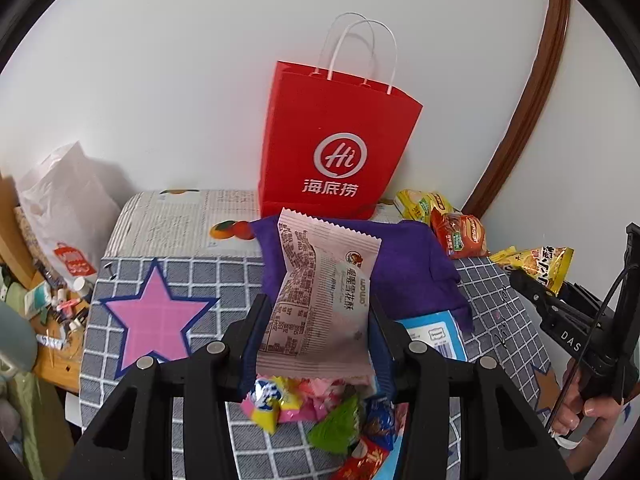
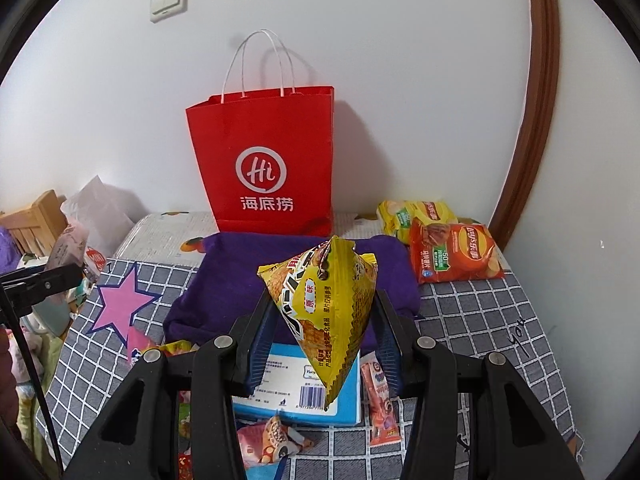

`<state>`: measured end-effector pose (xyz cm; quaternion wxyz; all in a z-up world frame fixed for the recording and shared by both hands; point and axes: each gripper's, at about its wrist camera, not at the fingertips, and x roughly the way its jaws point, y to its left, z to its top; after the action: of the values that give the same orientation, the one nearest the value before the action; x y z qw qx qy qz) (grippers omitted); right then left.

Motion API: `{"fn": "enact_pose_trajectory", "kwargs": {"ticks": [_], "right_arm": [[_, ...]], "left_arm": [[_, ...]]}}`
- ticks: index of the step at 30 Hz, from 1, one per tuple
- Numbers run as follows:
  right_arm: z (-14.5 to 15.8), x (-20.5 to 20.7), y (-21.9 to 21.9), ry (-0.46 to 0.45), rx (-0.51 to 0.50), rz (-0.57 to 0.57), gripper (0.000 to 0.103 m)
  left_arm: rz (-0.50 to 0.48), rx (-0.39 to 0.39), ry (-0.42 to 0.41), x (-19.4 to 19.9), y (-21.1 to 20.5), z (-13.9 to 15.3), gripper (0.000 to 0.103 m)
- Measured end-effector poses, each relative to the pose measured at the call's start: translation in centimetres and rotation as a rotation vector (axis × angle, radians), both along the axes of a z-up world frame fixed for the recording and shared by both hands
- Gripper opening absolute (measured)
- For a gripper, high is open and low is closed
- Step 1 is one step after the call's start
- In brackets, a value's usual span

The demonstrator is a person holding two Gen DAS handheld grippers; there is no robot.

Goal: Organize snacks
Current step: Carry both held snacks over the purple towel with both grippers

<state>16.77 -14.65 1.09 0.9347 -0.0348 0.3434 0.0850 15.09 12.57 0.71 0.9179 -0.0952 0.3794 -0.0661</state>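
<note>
My left gripper (image 1: 320, 312) is shut on a pink snack packet (image 1: 320, 296), held upright above the table. My right gripper (image 2: 324, 312) is shut on a yellow snack bag (image 2: 324, 312), also lifted. A red paper bag (image 1: 340, 148) with white handles stands open against the back wall; it also shows in the right wrist view (image 2: 268, 160). A purple cloth (image 2: 240, 280) lies in front of it. The right gripper with the yellow bag shows at the right edge of the left wrist view (image 1: 536, 268).
Red and yellow chip bags (image 2: 452, 256) lie at the back right. A blue box (image 2: 296, 392) and several small candies (image 1: 320, 412) lie near the front on the checked tablecloth (image 2: 480, 320). A white plastic bag (image 1: 64, 208) and clutter stand off the left edge.
</note>
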Motion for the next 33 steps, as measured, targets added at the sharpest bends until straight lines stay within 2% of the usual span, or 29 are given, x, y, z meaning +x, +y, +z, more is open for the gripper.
{"fn": "enact_pose_trajectory", "kwargs": {"ticks": [16, 33], "right_arm": [[-1.9, 6.1, -1.5, 0.018, 0.014, 0.008, 0.047], [-6.1, 14.7, -0.4, 0.066, 0.002, 0.068, 0.047]], "left_arm": [[-0.034, 0.049, 0.023, 7.1, -3.2, -1.6, 0.044], [-0.019, 0.039, 0.117, 15.0, -2.4, -6.7, 0.044]]}}
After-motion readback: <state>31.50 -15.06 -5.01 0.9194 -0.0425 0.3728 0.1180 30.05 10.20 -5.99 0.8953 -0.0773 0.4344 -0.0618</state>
